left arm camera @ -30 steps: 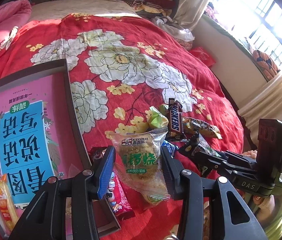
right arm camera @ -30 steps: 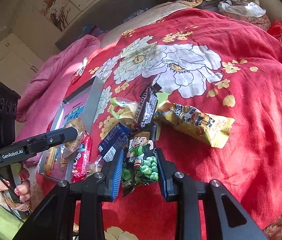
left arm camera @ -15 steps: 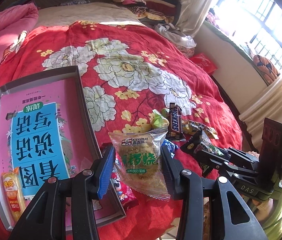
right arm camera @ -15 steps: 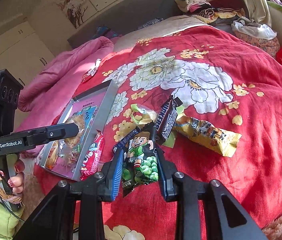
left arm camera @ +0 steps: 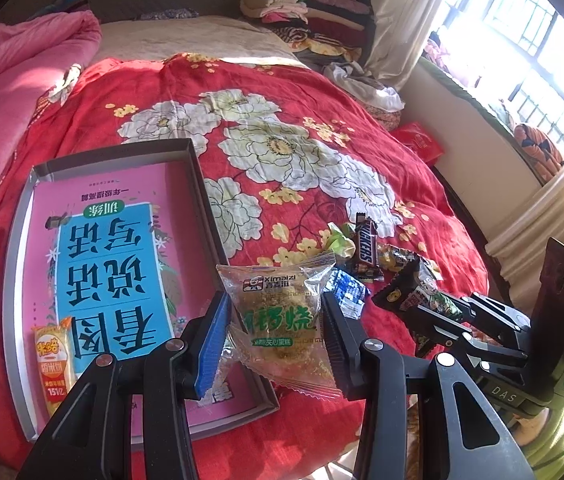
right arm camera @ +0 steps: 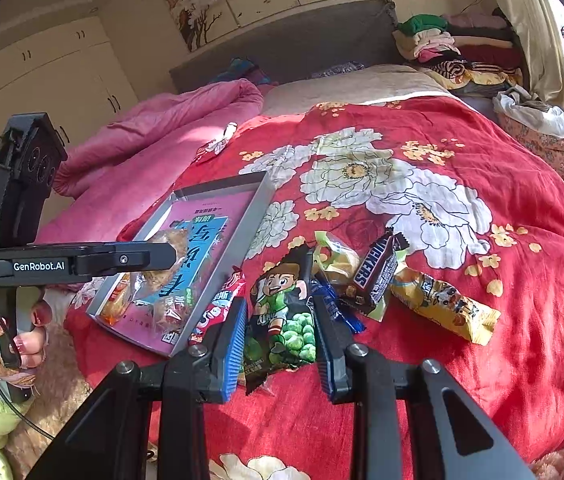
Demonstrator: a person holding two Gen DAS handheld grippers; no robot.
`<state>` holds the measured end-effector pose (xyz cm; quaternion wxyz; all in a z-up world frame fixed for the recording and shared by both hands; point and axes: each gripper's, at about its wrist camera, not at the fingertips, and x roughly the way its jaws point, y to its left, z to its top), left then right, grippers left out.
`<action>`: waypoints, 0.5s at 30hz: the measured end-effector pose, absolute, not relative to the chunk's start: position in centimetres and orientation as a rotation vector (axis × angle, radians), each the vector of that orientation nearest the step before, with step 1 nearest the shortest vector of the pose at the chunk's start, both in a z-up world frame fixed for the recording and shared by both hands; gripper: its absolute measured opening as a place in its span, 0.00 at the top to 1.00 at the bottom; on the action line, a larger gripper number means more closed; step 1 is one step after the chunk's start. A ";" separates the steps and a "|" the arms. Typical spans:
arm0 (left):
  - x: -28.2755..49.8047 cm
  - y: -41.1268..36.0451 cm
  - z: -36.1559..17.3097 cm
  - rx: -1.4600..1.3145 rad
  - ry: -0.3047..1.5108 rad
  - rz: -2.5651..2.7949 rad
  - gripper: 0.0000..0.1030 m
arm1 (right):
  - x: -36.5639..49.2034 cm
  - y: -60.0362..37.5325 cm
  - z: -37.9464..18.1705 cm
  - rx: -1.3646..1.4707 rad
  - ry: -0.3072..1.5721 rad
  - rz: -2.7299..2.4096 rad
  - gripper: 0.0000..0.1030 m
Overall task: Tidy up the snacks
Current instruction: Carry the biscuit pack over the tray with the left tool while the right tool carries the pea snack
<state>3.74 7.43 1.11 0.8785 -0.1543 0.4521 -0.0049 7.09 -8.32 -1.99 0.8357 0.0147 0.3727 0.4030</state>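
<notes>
While the left gripper [left arm camera: 274, 332] pinched one clear crinkly cake packet [left arm camera: 282, 320] between its fingers, the right gripper [right arm camera: 282, 336] held one glossy green-pea packet [right arm camera: 282, 312] the same way, a cartoon boy printed on its front. Both packets hung above the bed [right arm camera: 461, 360], which was covered by a red quilt with large white flowers.

In the right wrist view, one shallow grey rectangular tray [right arm camera: 242, 232] lay at about nine o'clock from the held pea packet, lined with a pink and blue printed sheet. One orange-and-yellow packet [left arm camera: 52, 360] lay in the tray's near left corner, as the left wrist view showed. A red packet [right arm camera: 218, 304] rested just outside the tray's right rim.

At about one o'clock from the pea packet lay a small pile: one dark Snickers bar [right arm camera: 377, 272], one long yellow foil packet [right arm camera: 441, 308], one blue wrapper [right arm camera: 337, 308] and one pale green clear wrapper [right arm camera: 333, 256]; the bar overlapped the yellow packet's end.

A hand [right arm camera: 6, 332] gripped the left gripper's handle.
</notes>
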 end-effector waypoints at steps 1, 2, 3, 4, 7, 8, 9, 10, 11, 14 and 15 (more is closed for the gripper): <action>3.5 7.7 1.2 -0.327 0.940 -0.010 0.54 | 7.0 -8.2 -1.9 0.030 0.788 0.854 0.69; 3.3 7.9 1.3 -0.331 0.937 -0.006 0.54 | 6.9 -8.1 -1.8 0.029 0.786 0.855 0.69; 3.1 8.1 1.4 -0.333 0.932 -0.001 0.54 | 6.8 -8.1 -1.7 0.029 0.784 0.855 0.69; 2.9 8.3 1.6 -0.335 0.927 0.003 0.54 | 6.7 -8.1 -1.7 0.028 0.781 0.854 0.69; 2.4 9.0 1.9 -0.344 0.914 0.011 0.54 | 6.4 -8.0 -1.3 0.024 0.771 0.854 0.69; 2.2 9.2 2.1 -0.348 0.911 0.014 0.54 | 6.2 -7.9 -1.2 0.022 0.769 0.856 0.69; 2.1 9.5 2.1 -0.354 0.910 0.019 0.54 | 6.1 -7.9 -1.2 0.019 0.767 0.859 0.69; 2.0 9.7 2.2 -0.361 0.908 0.022 0.54 | 6.0 -7.8 -1.1 0.016 0.763 0.858 0.69; 1.9 9.9 2.3 -0.366 0.906 0.026 0.54 | 5.9 -7.7 -1.1 0.013 0.762 0.860 0.69; 1.4 10.6 2.5 -0.383 0.894 0.034 0.54 | 5.5 -7.4 -0.8 0.004 0.756 0.862 0.69; 1.3 10.8 2.6 -0.386 0.889 0.038 0.54 | 5.4 -7.3 -0.7 0.002 0.755 0.864 0.69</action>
